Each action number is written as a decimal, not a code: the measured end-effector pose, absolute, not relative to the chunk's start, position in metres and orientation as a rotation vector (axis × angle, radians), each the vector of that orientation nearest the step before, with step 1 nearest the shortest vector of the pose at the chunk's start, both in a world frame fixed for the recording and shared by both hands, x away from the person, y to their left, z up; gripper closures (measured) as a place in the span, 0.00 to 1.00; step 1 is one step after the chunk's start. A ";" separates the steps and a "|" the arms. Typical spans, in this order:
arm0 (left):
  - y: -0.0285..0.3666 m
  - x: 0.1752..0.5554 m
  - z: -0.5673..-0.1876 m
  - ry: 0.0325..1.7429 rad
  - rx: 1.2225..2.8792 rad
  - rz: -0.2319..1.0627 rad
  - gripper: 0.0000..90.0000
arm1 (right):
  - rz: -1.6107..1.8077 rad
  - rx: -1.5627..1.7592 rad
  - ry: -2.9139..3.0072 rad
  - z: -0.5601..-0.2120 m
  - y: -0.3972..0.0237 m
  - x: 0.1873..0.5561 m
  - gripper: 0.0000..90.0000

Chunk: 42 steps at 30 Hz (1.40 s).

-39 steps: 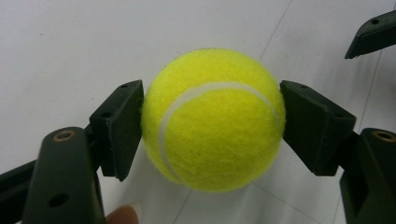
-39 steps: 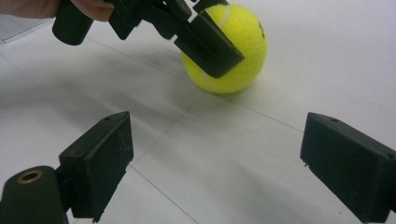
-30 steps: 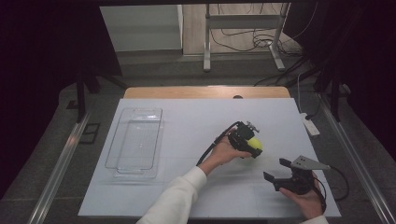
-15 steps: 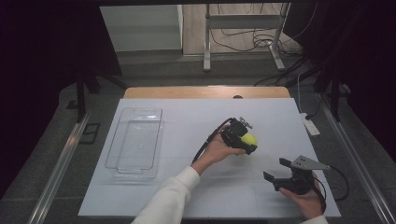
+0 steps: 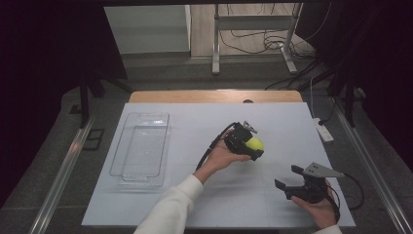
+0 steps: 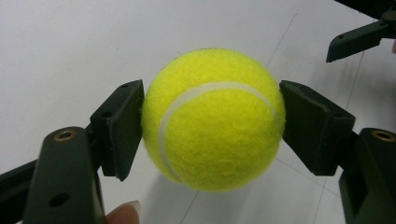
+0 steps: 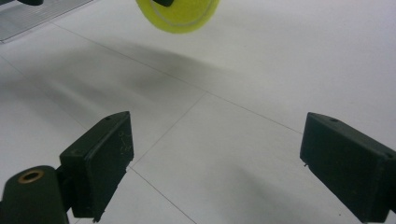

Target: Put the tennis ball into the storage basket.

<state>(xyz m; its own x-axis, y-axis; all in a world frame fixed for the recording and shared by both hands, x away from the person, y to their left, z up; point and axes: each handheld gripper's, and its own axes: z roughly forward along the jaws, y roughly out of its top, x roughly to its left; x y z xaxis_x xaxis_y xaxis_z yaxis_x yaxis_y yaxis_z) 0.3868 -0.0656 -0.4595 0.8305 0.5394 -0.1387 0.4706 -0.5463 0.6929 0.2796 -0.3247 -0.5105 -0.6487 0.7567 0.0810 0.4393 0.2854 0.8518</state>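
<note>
Left hand-held gripper, high view: you hold it over the middle of the white worktop, closed on the tennis ball, which sits clear of the surface. Clear tray: empty, well apart, at the worktop's left side. Right hand-held gripper: near the front right corner, jaws spread, nothing between them.

Left gripper view: your left hand-held gripper grips the tennis ball across its widest part, one pad on each flank, white seam facing the camera. Item notes: light, felt-covered, springy, judged hard to damage. The nap gives the pads good friction, but the round form will roll if freed on the flat. Best hold: across the equator, as you have it; an off-centre pinch would likely squirt it out.

Right gripper view: your right hand-held gripper stands open, low over bare worktop. The tennis ball shows at the top edge, hanging above its shadow.
</note>
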 end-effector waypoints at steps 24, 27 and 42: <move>-0.053 0.377 -0.444 0.707 2.190 0.146 0.30 | 1.299 1.081 2.222 -0.511 -0.324 0.280 0.11; -0.052 0.377 -0.444 0.707 2.187 0.148 0.30 | 1.300 1.084 2.222 -0.510 -0.324 0.280 0.11; -0.043 0.374 -0.436 0.716 2.151 0.156 0.30 | 1.298 1.087 2.219 -0.511 -0.324 0.280 0.11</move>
<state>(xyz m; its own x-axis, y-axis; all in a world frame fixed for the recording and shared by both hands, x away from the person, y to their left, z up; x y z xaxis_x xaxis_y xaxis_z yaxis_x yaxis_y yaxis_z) 0.3735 -0.0428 -0.4363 0.8287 0.5435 -0.1338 0.4385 -0.4818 0.7587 0.2802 -0.3243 -0.5108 -0.6454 0.7598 0.0784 0.4407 0.2866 0.8507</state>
